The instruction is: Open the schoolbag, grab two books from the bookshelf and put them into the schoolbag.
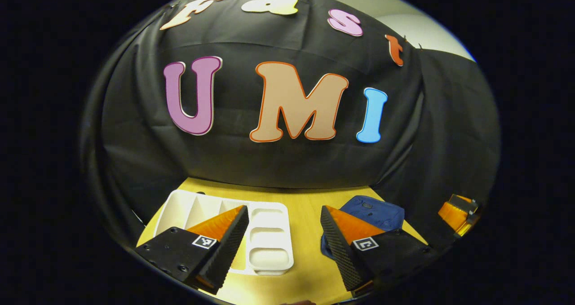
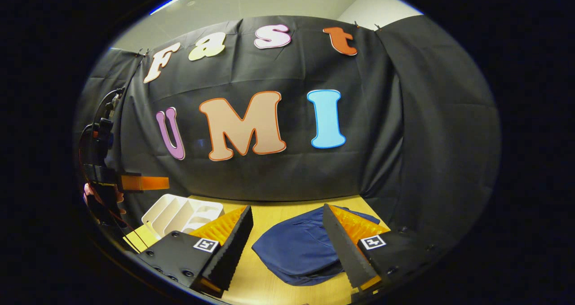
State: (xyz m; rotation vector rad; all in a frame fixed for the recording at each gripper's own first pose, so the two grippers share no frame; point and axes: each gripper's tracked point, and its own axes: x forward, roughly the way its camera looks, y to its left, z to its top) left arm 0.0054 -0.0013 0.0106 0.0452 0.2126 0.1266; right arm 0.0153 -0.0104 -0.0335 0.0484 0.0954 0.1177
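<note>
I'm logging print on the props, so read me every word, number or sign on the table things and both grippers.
Left gripper: square coded marker on each finger, a pattern, no words.
Right gripper: the same kind of marker, no words.
Schoolbag: small patch, too small to read.
White rack: no print visible.

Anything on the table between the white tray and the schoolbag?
No. In the left gripper view, only bare wooden table lies between the tray and the schoolbag; the right gripper view agrees.
</note>
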